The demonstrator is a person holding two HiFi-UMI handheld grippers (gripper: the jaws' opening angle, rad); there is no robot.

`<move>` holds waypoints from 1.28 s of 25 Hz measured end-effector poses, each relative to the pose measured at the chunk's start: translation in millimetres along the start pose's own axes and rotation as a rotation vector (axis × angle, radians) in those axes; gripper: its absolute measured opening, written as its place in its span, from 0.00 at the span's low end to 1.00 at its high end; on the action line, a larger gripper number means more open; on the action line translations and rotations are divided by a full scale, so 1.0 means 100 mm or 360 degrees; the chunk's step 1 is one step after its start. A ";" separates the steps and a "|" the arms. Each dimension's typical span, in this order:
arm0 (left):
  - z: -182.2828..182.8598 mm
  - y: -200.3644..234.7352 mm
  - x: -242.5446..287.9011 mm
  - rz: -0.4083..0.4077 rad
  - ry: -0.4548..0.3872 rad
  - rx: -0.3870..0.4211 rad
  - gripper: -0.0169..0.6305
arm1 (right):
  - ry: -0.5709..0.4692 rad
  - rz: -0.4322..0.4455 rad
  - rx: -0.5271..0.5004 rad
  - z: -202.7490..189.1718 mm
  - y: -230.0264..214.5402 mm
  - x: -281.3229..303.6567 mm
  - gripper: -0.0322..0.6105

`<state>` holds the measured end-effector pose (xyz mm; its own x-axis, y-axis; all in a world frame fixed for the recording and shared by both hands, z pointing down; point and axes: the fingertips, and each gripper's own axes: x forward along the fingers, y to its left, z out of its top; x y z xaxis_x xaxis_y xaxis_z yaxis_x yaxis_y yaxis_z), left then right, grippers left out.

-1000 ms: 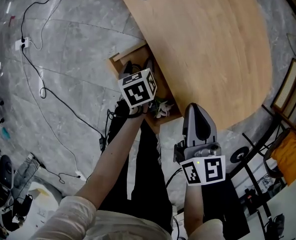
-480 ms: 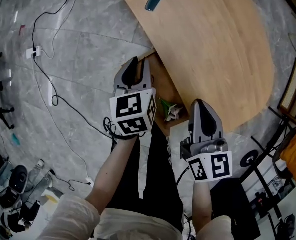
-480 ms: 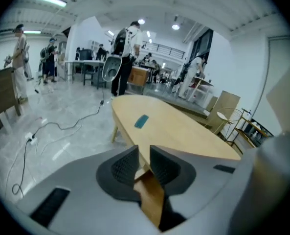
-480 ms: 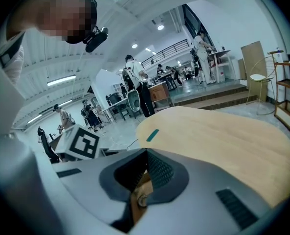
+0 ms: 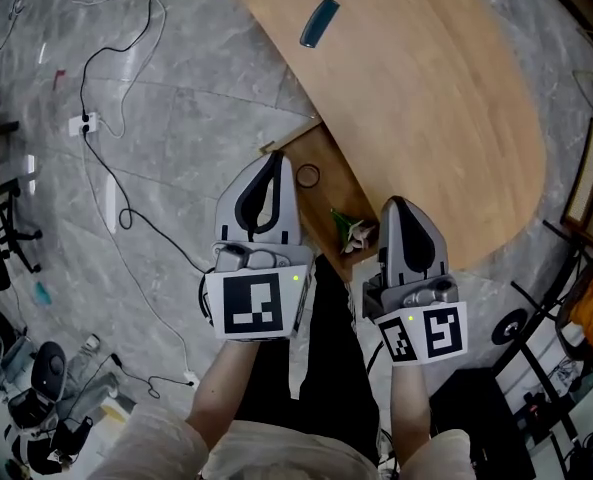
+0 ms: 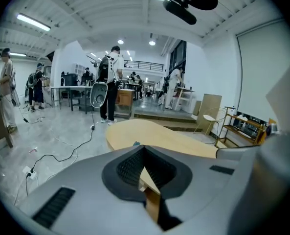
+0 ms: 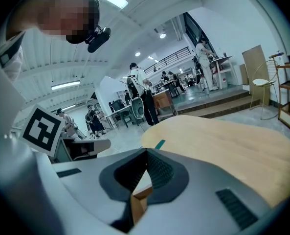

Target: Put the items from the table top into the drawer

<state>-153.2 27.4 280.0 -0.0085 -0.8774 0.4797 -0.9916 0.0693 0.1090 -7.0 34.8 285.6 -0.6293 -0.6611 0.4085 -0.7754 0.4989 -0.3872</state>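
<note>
A teal oblong item [image 5: 319, 22] lies on the far part of the wooden table top [image 5: 446, 98]. Below the table's near edge the drawer [image 5: 288, 138] stands open, with a dark ring [image 5: 307, 176] and a green and white item [image 5: 348, 230] inside. My left gripper [image 5: 273, 160] hangs above the drawer's left side. Its jaws have just been closing and are now shut with nothing between them. My right gripper [image 5: 400, 206] is shut and empty at the table's near edge, right of the drawer. Both gripper views look over the table top [image 6: 149, 133] toward the teal item [image 7: 159, 144].
Black cables [image 5: 116, 183] and a white power strip [image 5: 83, 124] lie on the grey stone floor to the left. A chair [image 5: 588, 178] and metal frames stand at the right. Several people [image 6: 109, 77] stand by desks far behind the table.
My left gripper has come up out of the drawer and back toward me, and its jaws have closed empty. The right gripper has risen slightly.
</note>
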 end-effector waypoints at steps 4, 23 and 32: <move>0.07 -0.02 0.08 -0.0005 -0.0005 0.0005 0.04 | -0.0015 -0.0015 0.0001 0.06 -0.01 -0.03 0.06; -0.58 0.41 3.06 -0.0176 0.0648 0.0354 0.38 | 0.0019 -0.0341 0.0189 -0.05 -0.37 0.44 0.06; -0.70 0.43 3.27 -0.0248 0.0684 0.0345 0.40 | 0.0040 -0.0319 0.0217 -0.05 -0.34 0.68 0.06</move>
<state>-189.6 -223.5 502.4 0.1502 -0.5915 0.7922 -0.9813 -0.1869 0.0465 -23.6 -24.4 331.3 -0.4658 -0.7245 0.5081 -0.8719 0.2777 -0.4034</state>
